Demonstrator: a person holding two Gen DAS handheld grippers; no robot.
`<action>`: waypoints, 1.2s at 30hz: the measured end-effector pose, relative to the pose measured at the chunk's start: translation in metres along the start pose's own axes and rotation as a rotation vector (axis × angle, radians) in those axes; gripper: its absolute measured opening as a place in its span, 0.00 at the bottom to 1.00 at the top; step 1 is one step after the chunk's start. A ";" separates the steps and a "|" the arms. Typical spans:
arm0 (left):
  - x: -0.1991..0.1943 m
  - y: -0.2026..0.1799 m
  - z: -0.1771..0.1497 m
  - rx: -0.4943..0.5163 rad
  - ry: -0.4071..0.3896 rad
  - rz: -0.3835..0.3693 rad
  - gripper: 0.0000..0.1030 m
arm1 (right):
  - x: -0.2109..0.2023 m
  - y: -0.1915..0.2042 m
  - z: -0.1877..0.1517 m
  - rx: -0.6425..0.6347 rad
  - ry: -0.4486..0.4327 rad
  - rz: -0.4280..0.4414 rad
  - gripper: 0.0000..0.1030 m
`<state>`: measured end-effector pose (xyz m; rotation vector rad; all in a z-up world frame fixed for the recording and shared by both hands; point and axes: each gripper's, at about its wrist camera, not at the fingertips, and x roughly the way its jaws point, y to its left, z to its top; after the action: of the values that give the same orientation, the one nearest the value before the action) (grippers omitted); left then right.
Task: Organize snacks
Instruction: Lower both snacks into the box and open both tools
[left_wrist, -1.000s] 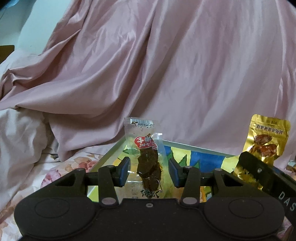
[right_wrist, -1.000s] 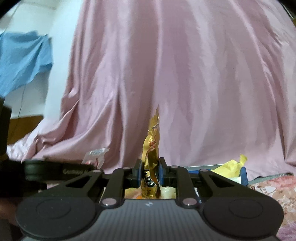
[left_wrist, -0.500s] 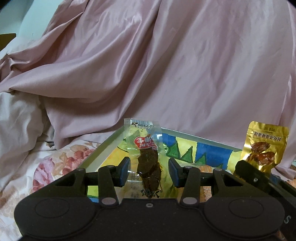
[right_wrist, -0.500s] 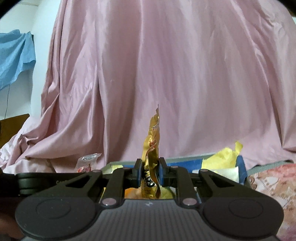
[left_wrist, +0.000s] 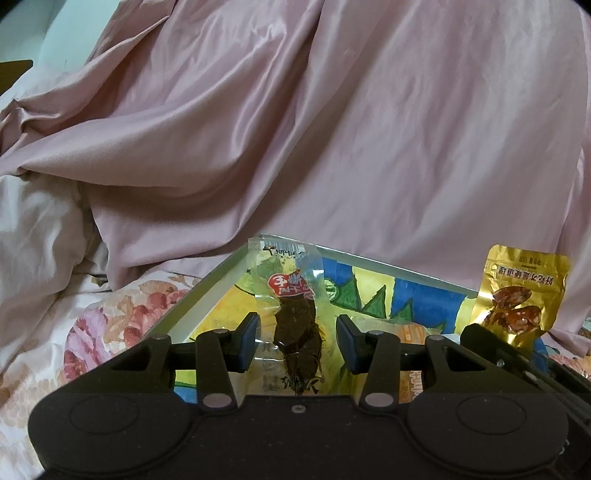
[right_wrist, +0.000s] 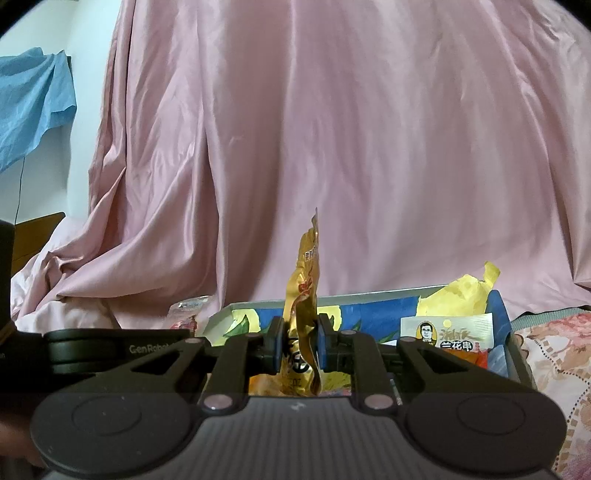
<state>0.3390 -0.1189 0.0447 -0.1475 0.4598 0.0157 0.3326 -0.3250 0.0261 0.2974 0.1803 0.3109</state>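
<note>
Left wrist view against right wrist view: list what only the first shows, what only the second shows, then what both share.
Only the left wrist view shows the left gripper with the clear packet of dark snack upright between its pads, and the gold packet's printed face.

Only the right wrist view shows the right gripper shut on the gold packet seen edge-on, a white packet and crumpled yellow wrapper in the box, and blue cloth hanging at left.

Both show the colourful box, pink sheet and floral bedding.
</note>
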 end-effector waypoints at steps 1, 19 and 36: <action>0.000 0.000 0.000 -0.002 0.002 0.000 0.46 | 0.001 0.000 0.000 -0.001 0.002 -0.001 0.19; -0.002 0.006 0.001 -0.050 -0.017 0.020 0.78 | 0.002 0.002 0.001 -0.050 0.005 -0.047 0.44; -0.016 0.014 0.005 -0.092 -0.065 0.085 0.99 | -0.001 -0.001 0.005 -0.053 -0.016 -0.078 0.92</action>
<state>0.3266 -0.1041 0.0546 -0.2173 0.3999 0.1245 0.3333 -0.3274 0.0306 0.2401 0.1677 0.2358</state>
